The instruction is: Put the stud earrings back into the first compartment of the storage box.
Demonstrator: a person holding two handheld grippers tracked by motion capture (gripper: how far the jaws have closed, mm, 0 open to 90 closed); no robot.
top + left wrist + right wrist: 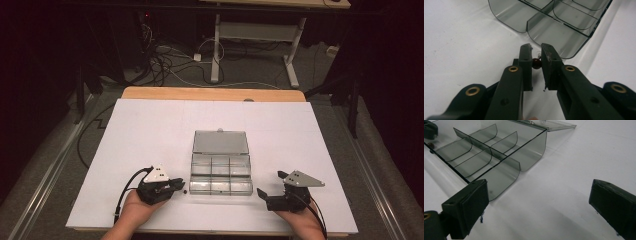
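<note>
Counting: one bead (536, 63), small, round, dark red, clamped in the left gripper (536, 53) on the table (150, 130) beside one clear six-compartment box (220, 172). Right gripper (539, 205) stands wide apart, holding nothing.

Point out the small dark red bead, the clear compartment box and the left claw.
bead (536, 63), left gripper view, its round face.
compartment box (220, 192), high view, near wall.
left claw (536, 53), left gripper view, between fingertips.

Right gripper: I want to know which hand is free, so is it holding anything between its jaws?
No. In the right gripper view the right gripper has its jaws wide apart with just bare white table between them.
</note>
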